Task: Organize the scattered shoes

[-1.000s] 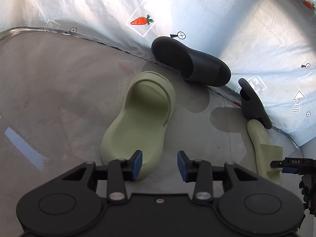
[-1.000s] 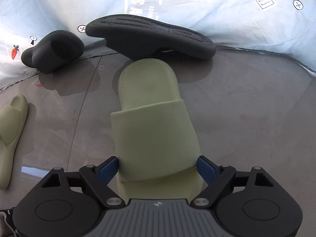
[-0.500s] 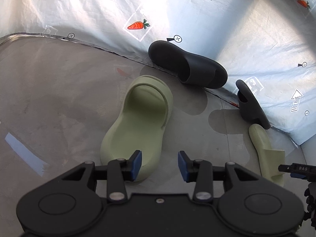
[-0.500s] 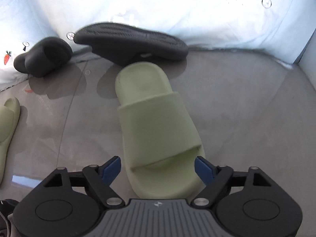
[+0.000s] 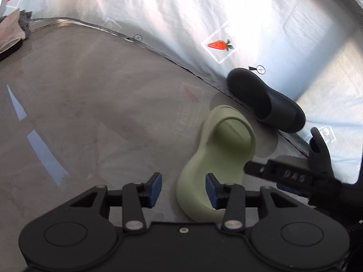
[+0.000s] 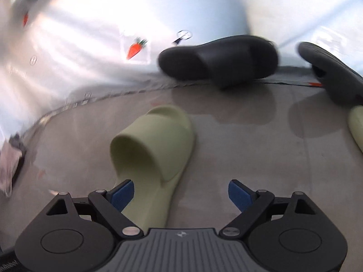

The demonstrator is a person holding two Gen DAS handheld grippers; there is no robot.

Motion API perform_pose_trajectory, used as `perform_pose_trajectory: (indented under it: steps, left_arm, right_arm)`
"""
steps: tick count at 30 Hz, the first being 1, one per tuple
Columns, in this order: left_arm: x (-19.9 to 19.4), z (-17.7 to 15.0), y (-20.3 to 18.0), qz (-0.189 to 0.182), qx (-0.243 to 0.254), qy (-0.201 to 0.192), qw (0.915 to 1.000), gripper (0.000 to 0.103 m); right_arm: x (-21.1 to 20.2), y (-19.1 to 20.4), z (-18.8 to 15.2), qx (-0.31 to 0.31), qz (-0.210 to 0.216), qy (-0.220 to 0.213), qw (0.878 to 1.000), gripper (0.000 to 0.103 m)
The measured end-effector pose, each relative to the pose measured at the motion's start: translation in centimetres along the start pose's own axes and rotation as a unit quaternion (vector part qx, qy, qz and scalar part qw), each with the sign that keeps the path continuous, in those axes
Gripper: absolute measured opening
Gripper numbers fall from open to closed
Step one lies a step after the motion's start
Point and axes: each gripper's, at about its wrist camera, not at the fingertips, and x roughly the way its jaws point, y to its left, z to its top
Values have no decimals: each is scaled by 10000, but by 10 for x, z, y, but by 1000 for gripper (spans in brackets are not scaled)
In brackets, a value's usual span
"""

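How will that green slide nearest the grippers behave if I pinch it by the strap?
The green slide looks like thick moulded foam, so probably light and springy rather than floppy. Its smooth matte skin may slip a little. Lying flat on its sole, it should slide rather than tip when pushed.

Matt, smooth foam-like green slide [image 5: 217, 158], matt black rubbery slide [image 5: 265, 99] at two o'clock, ribbed grey sole [image 6: 335, 72] at one o'clock, glossy crinkled white sheet [image 5: 181, 11], dull scuffed grey floor [image 5: 102, 113], matt black plastic gripper body [image 5: 181, 242], crumpled cloth [image 5: 11, 31] at ten o'clock

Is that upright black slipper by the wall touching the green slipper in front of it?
Apart. The left wrist view shows bare grey floor between the black slipper and the green slipper; the right wrist view shows the same gap.
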Motion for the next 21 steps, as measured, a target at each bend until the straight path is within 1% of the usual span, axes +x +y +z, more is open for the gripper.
perform_pose_trajectory:
  steps: [1, 3, 6, 8, 9, 10, 11, 14, 16, 18, 19, 21]
  left_arm:
    - [-1, 1, 4, 37, -42, -18, 10000, 44]
    - [-2, 3, 17, 144, -170, -34, 9997, 44]
    - [2, 4, 26, 196, -295, 23, 9994, 44]
    - [4, 5, 29, 194, -348, 52, 9992, 44]
    - [3, 6, 28, 174, -325, 26, 9993, 44]
    - [2, 7, 28, 155, -303, 2, 9994, 44]
    - [2, 7, 27, 145, -279, -9, 9995, 44]
    - [2, 8, 21, 92, -172, -49, 9998, 44]
    - [2, 7, 17, 17, -130, -35, 9999, 44]
    - [2, 5, 12, -35, -79, -12, 10000, 44]
    - [2, 4, 9, -59, -53, 8, 10000, 44]
    - [3, 1, 5, -105, -11, 46, 9999, 44]
  right_arm:
    - [7, 16, -1, -290, -102, 136, 9994, 91]
    - [16, 33, -7, -558, -303, 330, 9974, 91]
    - [26, 39, -14, -433, -342, 525, 9971, 91]
    - [28, 33, -17, -164, -158, 578, 9981, 89]
    - [28, 28, -19, -8, -40, 593, 9982, 86]
    - [27, 25, -19, 5, 32, 616, 9981, 85]
    - [23, 23, -19, -138, -4, 629, 9979, 85]
    - [12, 15, -23, -600, -362, 578, 9959, 84]
    - [5, -3, -24, -805, -651, 568, 9930, 84]
    - [4, -30, -22, -653, -842, 638, 9923, 84]
    - [3, -47, -20, -581, -1020, 650, 9910, 84]
    - [1, -73, -13, -661, -1548, 592, 9840, 84]
